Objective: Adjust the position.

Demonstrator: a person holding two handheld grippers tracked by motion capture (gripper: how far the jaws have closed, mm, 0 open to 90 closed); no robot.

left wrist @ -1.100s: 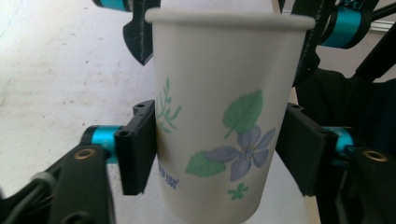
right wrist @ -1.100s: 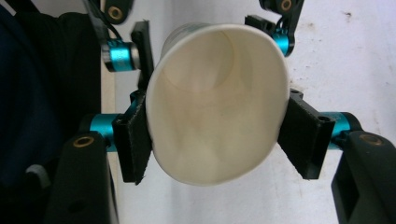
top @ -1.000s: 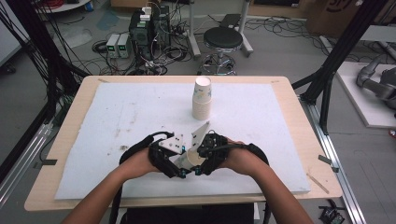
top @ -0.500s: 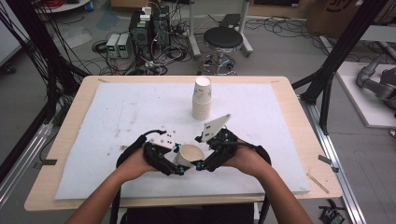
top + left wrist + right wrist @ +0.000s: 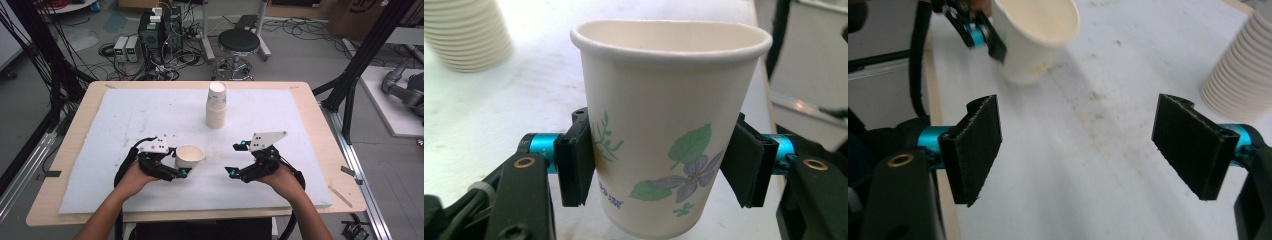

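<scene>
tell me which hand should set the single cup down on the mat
Left. Its tool is shut on the cup, upright near the mat. The right tool is open and empty.

white paper cup (image 5: 671, 125) with green leaves and purple flower, black pads (image 5: 979, 145), white mat (image 5: 125, 125)

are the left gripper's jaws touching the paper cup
Touching. In the left gripper view both black jaws of the left gripper press flat against opposite sides of the paper cup, with no gap at either pad.
</scene>
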